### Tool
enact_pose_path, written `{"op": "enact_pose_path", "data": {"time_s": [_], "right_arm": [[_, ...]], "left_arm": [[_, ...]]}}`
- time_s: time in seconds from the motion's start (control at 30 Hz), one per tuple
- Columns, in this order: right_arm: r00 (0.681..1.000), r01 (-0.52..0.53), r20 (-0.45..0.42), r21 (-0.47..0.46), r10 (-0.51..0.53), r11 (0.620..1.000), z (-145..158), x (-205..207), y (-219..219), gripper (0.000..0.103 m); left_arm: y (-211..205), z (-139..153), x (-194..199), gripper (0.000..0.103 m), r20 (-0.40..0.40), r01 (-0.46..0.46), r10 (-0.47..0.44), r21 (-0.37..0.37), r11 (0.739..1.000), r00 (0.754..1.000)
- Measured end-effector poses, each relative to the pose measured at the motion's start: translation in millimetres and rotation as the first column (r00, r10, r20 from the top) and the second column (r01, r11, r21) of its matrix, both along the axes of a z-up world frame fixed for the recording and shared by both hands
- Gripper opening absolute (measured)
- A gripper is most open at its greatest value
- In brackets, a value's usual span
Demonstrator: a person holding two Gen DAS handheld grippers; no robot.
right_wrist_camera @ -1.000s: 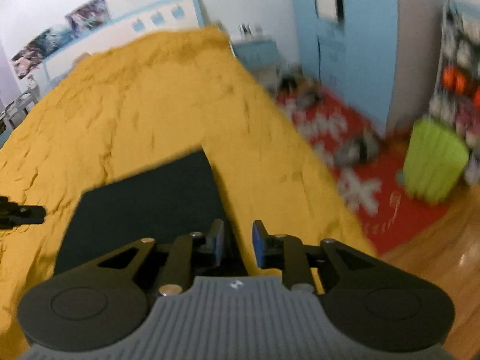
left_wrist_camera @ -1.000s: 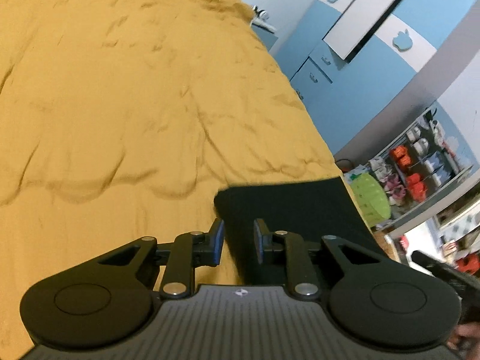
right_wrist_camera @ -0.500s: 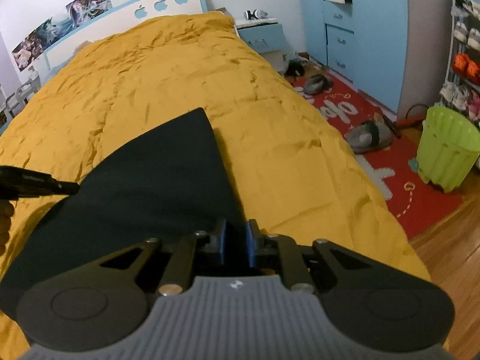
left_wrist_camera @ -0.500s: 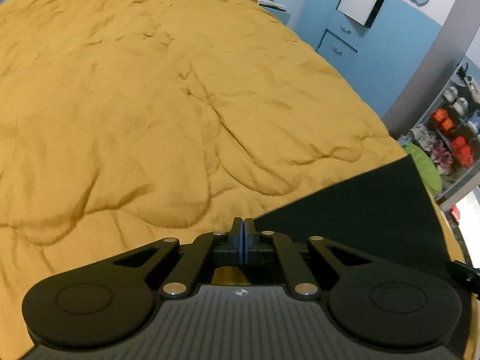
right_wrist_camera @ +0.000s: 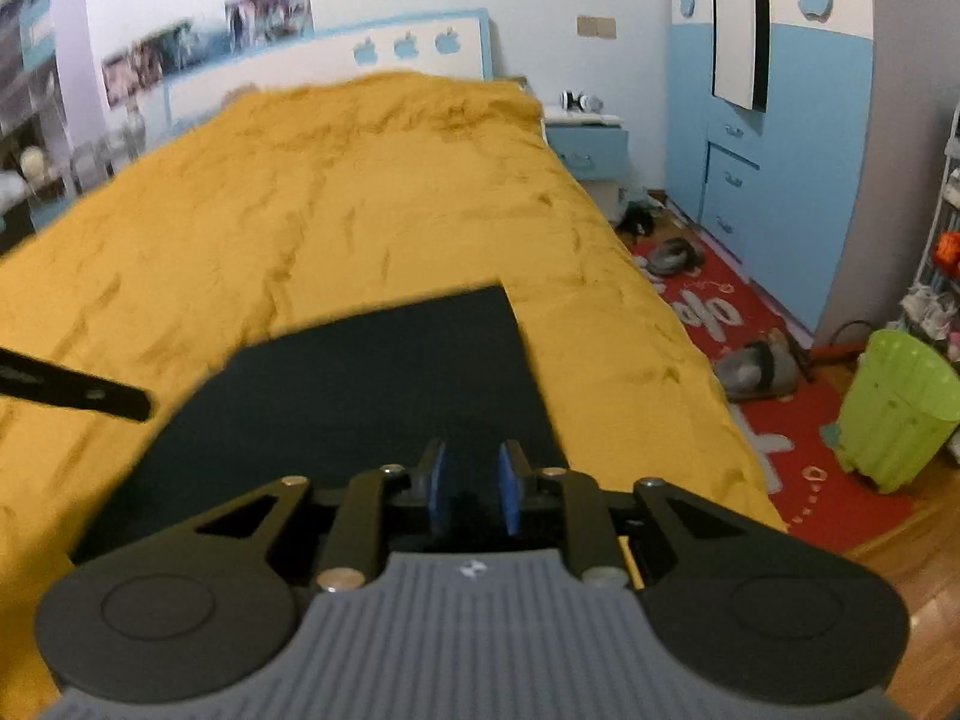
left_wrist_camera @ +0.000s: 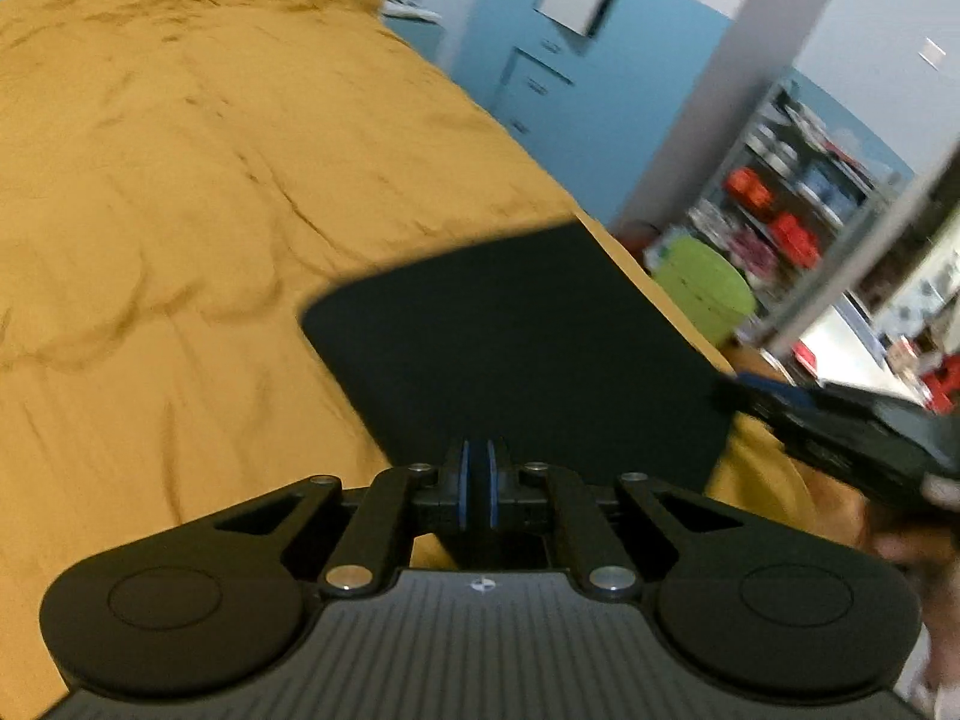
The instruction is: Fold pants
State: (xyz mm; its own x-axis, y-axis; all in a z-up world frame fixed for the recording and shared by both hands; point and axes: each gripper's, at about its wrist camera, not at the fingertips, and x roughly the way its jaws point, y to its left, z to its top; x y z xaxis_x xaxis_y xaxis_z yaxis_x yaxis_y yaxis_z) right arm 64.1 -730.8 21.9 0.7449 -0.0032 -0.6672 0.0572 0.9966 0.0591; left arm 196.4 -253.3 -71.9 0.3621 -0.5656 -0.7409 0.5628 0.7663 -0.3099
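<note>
Black pants (left_wrist_camera: 510, 330) lie folded into a flat dark panel on the yellow bed cover (left_wrist_camera: 180, 180), near its right edge. My left gripper (left_wrist_camera: 477, 462) is shut on the near edge of the pants, a thin strip of dark cloth between its blue pads. In the right wrist view the pants (right_wrist_camera: 360, 384) reach up to my right gripper (right_wrist_camera: 472, 480). Its jaws are opening: dark cloth lies in the gap and the blue pad faces show clear of it. The right gripper (left_wrist_camera: 735, 390) sits at the panel's right corner, the left gripper (right_wrist_camera: 141, 405) at its left side.
The bed's right edge drops to a red rug (right_wrist_camera: 780, 438) with grey slippers (right_wrist_camera: 756, 369) and a green bin (right_wrist_camera: 894, 408). A blue wardrobe (right_wrist_camera: 780, 150) and nightstand (right_wrist_camera: 588, 144) stand beyond. A shelf rack (left_wrist_camera: 792, 192) is far right. Bare yellow cover stretches to the headboard.
The left gripper closed on the pants' corner and carried it over. The pants went from a slanted raised sheet to a flatter panel. The right jaws narrowed on the cloth, then widened.
</note>
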Motion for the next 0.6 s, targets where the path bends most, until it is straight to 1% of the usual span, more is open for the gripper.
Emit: {"op": "enact_pose_path", "data": {"time_s": [0.07, 0.13, 0.23, 0.37, 0.43, 0.5, 0.53, 0.57, 0.6], "right_arm": [[1.0, 0.007, -0.022, 0.005, -0.006, 1.0, -9, -3, -1, 0.014], [0.999, 0.015, -0.047, 0.021, -0.014, 1.0, -19, -4, -3, 0.014], [0.998, 0.011, -0.057, 0.024, -0.01, 1.0, -26, -7, -4, 0.014], [0.997, -0.006, -0.08, 0.033, 0.008, 0.999, -25, -7, -6, 0.015], [0.996, -0.031, -0.082, 0.052, 0.035, 0.998, -15, -6, -11, 0.022], [0.996, -0.045, -0.064, 0.139, 0.054, 0.989, -4, -5, -26, 0.052], [0.997, -0.046, -0.056, 0.189, 0.057, 0.981, 0, -3, -35, 0.056], [0.997, -0.037, -0.053, 0.239, 0.051, 0.97, 4, 1, -46, 0.059], [0.998, -0.022, -0.057, 0.289, 0.04, 0.957, 6, 6, -56, 0.059]], "left_arm": [[-4, -9, -11, 0.006, -0.011, 0.02, -0.02, 0.03, 0.999, 1.0], [-5, -21, -13, 0.006, -0.043, 0.024, -0.021, 0.06, 0.998, 0.999], [-2, -36, -14, 0.006, -0.084, 0.021, -0.015, 0.068, 0.997, 0.996], [8, -26, -13, 0.006, -0.125, 0.026, -0.019, 0.054, 0.998, 0.992], [15, -19, -9, 0.007, -0.145, 0.027, -0.024, 0.017, 0.999, 0.989], [28, -13, 2, 0.016, -0.157, -0.016, 0.007, -0.056, 0.998, 0.988], [32, -11, 10, 0.027, -0.162, -0.05, 0.036, -0.087, 0.995, 0.986], [38, -12, 18, 0.036, -0.17, -0.088, 0.069, -0.111, 0.99, 0.983], [44, -14, 26, 0.04, -0.18, -0.131, 0.105, -0.136, 0.982, 0.978]]}}
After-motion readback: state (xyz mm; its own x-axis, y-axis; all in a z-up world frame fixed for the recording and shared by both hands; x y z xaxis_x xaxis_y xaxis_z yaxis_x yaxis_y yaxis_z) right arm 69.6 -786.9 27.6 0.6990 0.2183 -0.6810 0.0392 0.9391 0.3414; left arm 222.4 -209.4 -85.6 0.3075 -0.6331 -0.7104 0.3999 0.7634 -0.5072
